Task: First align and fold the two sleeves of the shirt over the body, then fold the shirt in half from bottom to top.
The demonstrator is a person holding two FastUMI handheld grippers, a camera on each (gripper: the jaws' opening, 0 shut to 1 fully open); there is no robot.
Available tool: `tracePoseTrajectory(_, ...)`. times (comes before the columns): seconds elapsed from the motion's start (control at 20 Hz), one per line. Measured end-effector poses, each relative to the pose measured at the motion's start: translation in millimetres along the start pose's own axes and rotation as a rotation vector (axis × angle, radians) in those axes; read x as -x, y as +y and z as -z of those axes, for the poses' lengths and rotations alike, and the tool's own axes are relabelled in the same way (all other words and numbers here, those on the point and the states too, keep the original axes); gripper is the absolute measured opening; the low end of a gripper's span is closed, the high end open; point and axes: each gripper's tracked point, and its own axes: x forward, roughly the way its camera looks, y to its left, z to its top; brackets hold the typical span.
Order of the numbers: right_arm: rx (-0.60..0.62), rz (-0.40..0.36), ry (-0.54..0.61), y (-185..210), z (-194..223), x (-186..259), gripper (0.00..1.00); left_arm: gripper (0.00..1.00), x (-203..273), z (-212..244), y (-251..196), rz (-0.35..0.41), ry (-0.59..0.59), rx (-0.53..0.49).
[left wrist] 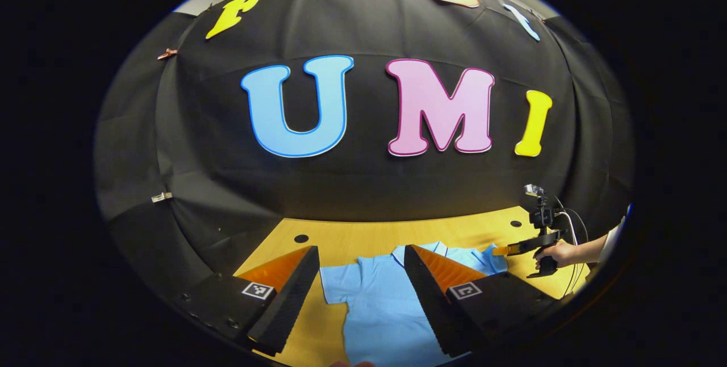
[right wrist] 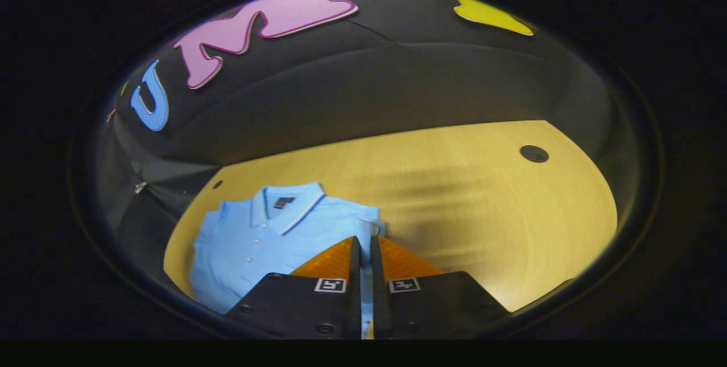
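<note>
A light blue polo shirt (right wrist: 267,230) lies flat on the wooden table (right wrist: 483,208), front side up with its collar toward the black cloth wall (right wrist: 369,88) and its button placket showing.

In the left gripper view, the left claw (left wrist: 360,253) hangs above the shirt with its two fingers set wide apart, nothing between them. The shirt's body runs down between those fingers, and one short sleeve (left wrist: 335,284) spreads out flat just inside the left finger.

Farther off in the same view, a hand (left wrist: 559,253) holds the right claw (left wrist: 500,250) at the shirt's far sleeve (left wrist: 480,259), its tips touching the sleeve's edge.

In the right gripper view, the right claw (right wrist: 365,242) has its fingers drawn close together, and a thin strip of blue fabric sits in the narrow slit between them (the sleeve (right wrist: 369,228) edge, bunched a little at the tips). Both fingers press on it. This sleeve lies at the shirt's side nearest the bare stretch of table. A round dark hole (right wrist: 534,154) sits in the tabletop well apart from the shirt.
</note>
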Motion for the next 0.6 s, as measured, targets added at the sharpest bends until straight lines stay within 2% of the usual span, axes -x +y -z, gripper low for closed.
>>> tracePoseTrajectory(0.05,0.013,-0.028,0.008,13.0,2.8,-0.3,0.07,0.96,-0.4,-0.1,4.8,-0.003,0.0,0.009)
tracePoseTrajectory(0.1,0.041,-0.041,0.014,24.0,6.9,-0.1,0.12,0.96,0.8,1.1,9.3,-0.005,0.001,0.014)
tracePoseTrajectory(0.15,0.073,-0.044,0.024,32.3,11.8,-3.8,0.07,0.96,0.9,1.4,12.0,-0.004,0.002,0.016)
tracePoseTrajectory(0.25,0.139,-0.007,0.073,34.8,30.5,-12.8,0.06,0.96,-0.9,7.7,19.4,0.001,0.013,0.022)
tracePoseTrajectory(0.3,0.162,0.009,0.101,34.1,40.3,-15.1,0.12,0.96,-3.3,12.5,24.5,0.0,0.028,0.025)
tracePoseTrajectory(0.35,0.173,0.014,0.112,35.4,46.0,-17.9,0.07,0.96,-5.7,19.3,29.1,0.003,0.041,0.028)
tracePoseTrajectory(0.4,0.183,0.022,0.113,36.2,47.3,-21.0,0.07,0.96,-9.4,24.0,32.1,0.007,0.05,0.032)
tracePoseTrajectory(0.45,0.183,0.02,0.114,38.5,48.6,-20.1,0.12,0.96,-13.1,29.8,36.3,0.017,0.064,0.035)
tracePoseTrajectory(0.5,0.18,0.009,0.116,42.8,48.7,-20.2,0.07,0.96,-19.3,36.8,40.9,0.022,0.078,0.038)
tracePoseTrajectory(0.55,0.188,0.001,0.117,46.1,48.4,-15.6,0.18,0.96,-27.2,45.5,44.2,0.032,0.09,0.047)
tracePoseTrajectory(0.6,0.201,-0.001,0.119,46.4,48.3,-10.3,0.2,0.96,-37.0,53.6,47.4,0.043,0.109,0.061)
